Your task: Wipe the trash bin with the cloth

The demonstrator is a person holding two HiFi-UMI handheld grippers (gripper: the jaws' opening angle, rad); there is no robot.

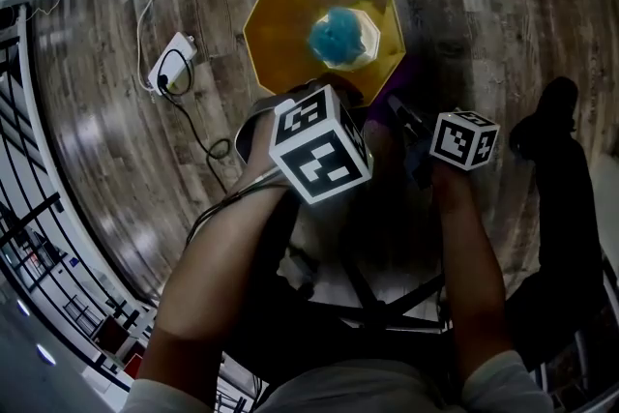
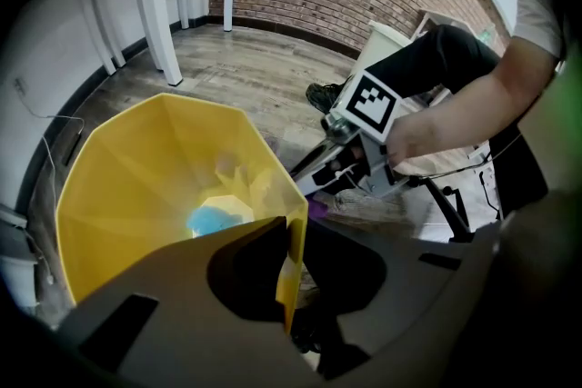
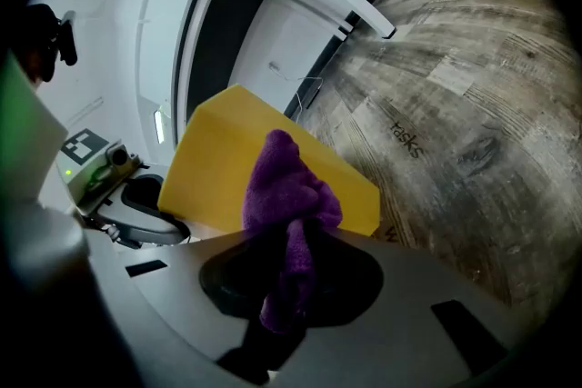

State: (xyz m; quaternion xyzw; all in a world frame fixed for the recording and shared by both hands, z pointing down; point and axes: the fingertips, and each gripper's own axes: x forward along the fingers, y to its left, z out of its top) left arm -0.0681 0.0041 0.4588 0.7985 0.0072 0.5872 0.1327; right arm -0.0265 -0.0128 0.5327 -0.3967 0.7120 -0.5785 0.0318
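Clamping the near wall of the trash bin (image 2: pixel 145 186) in my almost-closed left claw (image 2: pixel 289 282), I am steadying it on the floor (image 2: pixel 264 73) while my right claw (image 3: pixel 286 286) is squeezing the purple cloth (image 3: pixel 289 195), its bunched end just beside the yellow outer wall. Judging by this, I am mid-wipe; the next stroke is calling for firm pressure along that wall without tipping the bin.

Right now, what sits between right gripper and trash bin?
Only the purple cloth, clamped in the right gripper, bunched before the trash bin's yellow outer wall. Right gripper view shows it.
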